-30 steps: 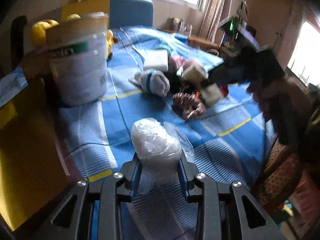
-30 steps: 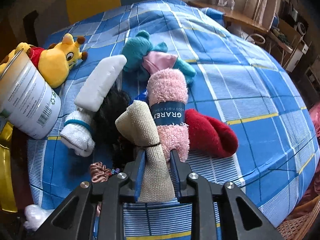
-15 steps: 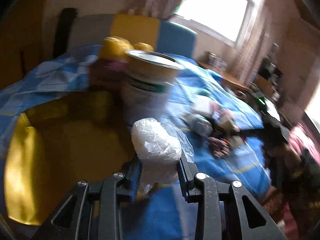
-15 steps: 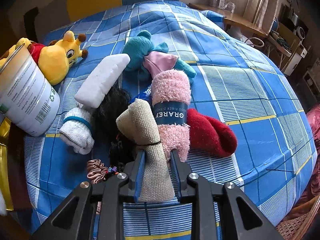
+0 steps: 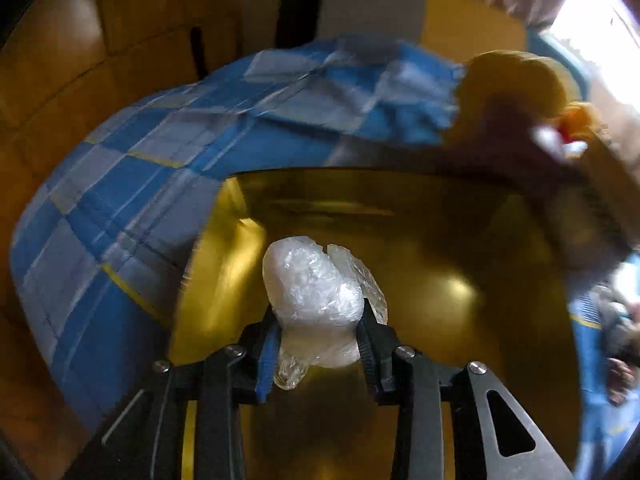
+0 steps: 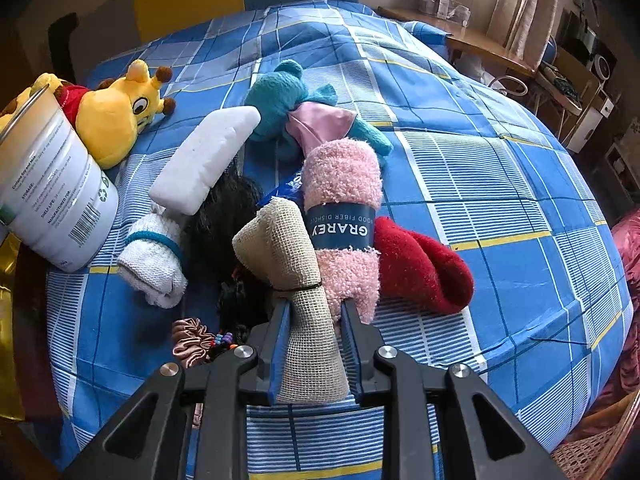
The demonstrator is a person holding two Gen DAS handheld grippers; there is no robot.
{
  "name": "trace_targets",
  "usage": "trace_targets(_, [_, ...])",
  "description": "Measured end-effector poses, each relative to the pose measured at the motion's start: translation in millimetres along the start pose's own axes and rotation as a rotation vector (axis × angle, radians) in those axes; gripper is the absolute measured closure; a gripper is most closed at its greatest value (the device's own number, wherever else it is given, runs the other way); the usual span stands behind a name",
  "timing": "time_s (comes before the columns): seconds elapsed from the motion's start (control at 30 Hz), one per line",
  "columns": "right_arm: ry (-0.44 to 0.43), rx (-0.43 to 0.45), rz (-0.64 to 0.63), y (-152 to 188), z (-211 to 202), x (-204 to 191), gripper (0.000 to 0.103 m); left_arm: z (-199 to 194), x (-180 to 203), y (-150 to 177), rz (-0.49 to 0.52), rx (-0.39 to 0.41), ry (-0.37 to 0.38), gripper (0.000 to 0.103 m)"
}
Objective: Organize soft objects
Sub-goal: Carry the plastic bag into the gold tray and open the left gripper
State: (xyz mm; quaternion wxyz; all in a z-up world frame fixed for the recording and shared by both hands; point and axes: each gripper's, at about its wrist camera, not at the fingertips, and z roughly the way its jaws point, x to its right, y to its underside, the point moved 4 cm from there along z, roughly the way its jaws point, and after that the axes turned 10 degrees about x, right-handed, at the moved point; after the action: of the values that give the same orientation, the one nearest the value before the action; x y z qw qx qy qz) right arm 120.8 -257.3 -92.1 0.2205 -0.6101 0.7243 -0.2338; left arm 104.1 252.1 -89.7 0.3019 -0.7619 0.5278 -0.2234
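Over the blue checked bed (image 5: 132, 184), hovering above the gold box (image 5: 460, 240) at its left edge: keeping the left tool (image 5: 320, 344), jaws just easing apart, around the plastic-wrapped bundle (image 5: 316, 296), lowering before letting go. Meanwhile clamping the right tool (image 6: 314, 340) narrowly on the beige mesh cloth (image 6: 296, 280) amid the pile.

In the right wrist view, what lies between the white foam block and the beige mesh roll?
A black hairy bundle lies between the white foam block and the beige mesh roll, in the right wrist view.
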Motion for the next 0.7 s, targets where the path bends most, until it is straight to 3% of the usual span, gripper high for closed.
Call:
trace_targets(0.1, [-0.016,0.007,0.003,0,-4,-1,0.079,0,-10,2,-0.040,-0.013,0.009,0.061])
trace_targets(0.2, [-0.038,0.018,0.013,0,-10,-2,0.080,-12,-14,9,-0.064,0.009,0.041,0.046])
trace_targets(0.33, [-0.073,0.033,0.034,1,-24,-3,0.080,-28,-5,13,-0.065,0.041,0.093,0.038])
trace_targets(0.43, [-0.168,-0.009,0.084,5,-30,-2,0.080,-43,6,19,-0.062,0.047,0.144,0.030])
trace_targets(0.47, [-0.190,-0.036,0.067,8,-29,-6,0.080,-48,10,23,-0.060,0.048,0.165,0.030])
trace_targets(0.57, [-0.144,-0.072,-0.005,15,-26,-14,0.079,-57,19,31,-0.055,0.042,0.198,0.030])
trace_targets(0.7, [-0.169,-0.078,-0.028,17,-29,-19,0.072,-65,27,37,-0.048,0.032,0.230,0.030])
